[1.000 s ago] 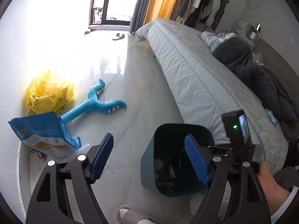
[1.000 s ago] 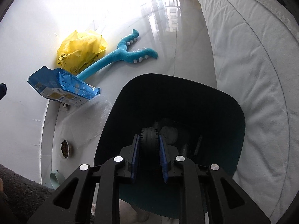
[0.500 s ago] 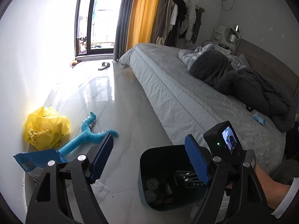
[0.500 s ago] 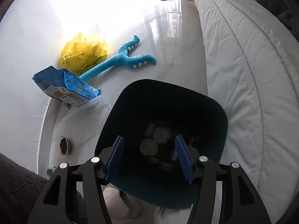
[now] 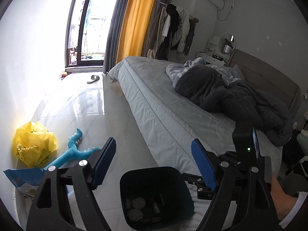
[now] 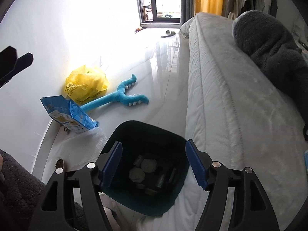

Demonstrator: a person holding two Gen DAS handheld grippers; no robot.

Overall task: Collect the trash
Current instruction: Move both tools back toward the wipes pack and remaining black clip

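Bedroom floor beside the bed [image 6: 221, 100] is where I am hovering my right gripper [image 6: 154, 163], jaws wide and empty — a second ago clamping trash — over the teal bin [image 6: 123, 134], eyeing the light, crinkly blue bag [image 6: 67, 115] — best pinched at its open edge.

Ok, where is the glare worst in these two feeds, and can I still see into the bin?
Right wrist: the white wall above the yellow bag is blown out; the floor mirrors the window. Left wrist: the window is overexposed, and the floor reflects it. The bin interior is dark, yet pale wads show. Fisheye bends the edges.
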